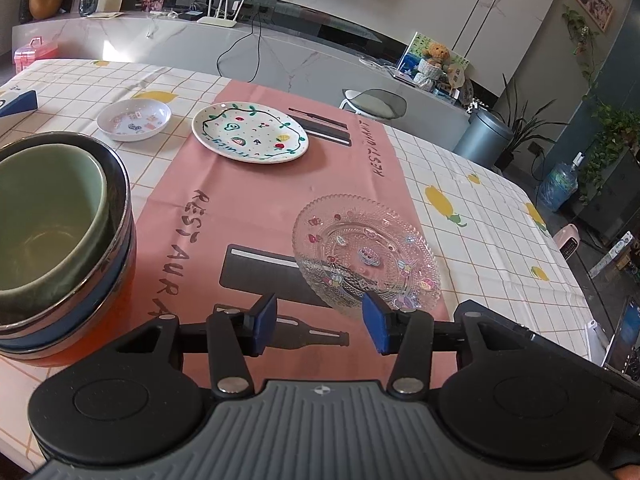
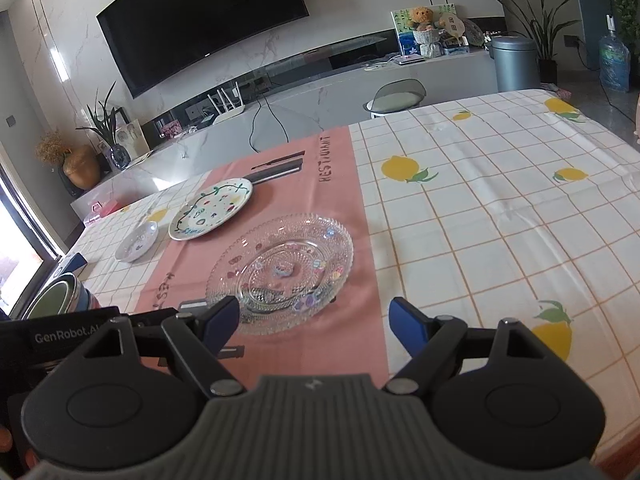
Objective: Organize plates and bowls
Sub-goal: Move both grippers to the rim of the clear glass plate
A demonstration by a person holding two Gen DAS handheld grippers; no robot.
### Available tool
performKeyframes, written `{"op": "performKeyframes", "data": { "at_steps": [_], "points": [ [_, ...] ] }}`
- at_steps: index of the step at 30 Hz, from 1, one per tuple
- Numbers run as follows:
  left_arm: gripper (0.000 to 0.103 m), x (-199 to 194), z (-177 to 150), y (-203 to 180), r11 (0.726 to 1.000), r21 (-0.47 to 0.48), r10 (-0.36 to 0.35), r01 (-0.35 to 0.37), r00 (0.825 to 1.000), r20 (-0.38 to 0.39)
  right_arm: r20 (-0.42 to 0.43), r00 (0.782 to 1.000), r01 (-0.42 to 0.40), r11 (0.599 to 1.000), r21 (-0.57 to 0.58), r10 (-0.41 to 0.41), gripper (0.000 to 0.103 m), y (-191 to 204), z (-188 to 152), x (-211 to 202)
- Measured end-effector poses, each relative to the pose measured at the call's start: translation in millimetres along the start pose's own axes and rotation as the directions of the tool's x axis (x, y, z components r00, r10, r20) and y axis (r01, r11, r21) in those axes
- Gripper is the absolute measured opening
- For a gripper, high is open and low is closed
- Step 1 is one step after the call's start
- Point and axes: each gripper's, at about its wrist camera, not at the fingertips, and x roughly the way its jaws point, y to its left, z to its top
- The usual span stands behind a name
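Left wrist view: my left gripper [image 1: 320, 326] is hanging partly open and empty, just short of the glass plate [image 1: 366, 250] lying on the pink runner [image 1: 256, 200]; stacked bowls [image 1: 60, 240] are crowding its left.

Right wrist view: my right gripper [image 2: 314, 322] is gaping wide, holding nothing, the glass plate's near rim sitting just beyond its tips; the painted plate [image 2: 211, 208] and small dish [image 2: 138, 241] are lying farther off.
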Motion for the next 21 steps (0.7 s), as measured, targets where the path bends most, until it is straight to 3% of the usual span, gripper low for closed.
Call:
{"op": "performKeyframes", "data": {
  "at_steps": [3, 6, 12, 21],
  "points": [
    [0.056, 9, 4, -1, 1.000, -0.008, 0.011, -0.011, 1.000, 0.012, 0.009, 1.000, 0.018, 1.000, -0.012, -0.018, 0.079, -3, 8, 15],
    [0.056, 19, 8, -4, 1.000, 0.004, 0.024, -0.024, 0.999, 0.023, -0.001, 0.999, 0.034, 0.999, -0.003, -0.034, 0.067, -11, 18, 32],
    [0.056, 38, 18, 1, 0.999, -0.018, 0.040, -0.039, 0.998, 0.042, -0.029, 0.999, 0.042, 0.998, 0.038, -0.041, 0.052, -29, 34, 67],
    [0.053, 60, 23, 5, 0.999, -0.037, 0.038, -0.037, 0.999, 0.030, -0.013, 1.000, -0.008, 0.998, 0.060, 0.009, 0.044, -42, 50, 93]
  ]
}}
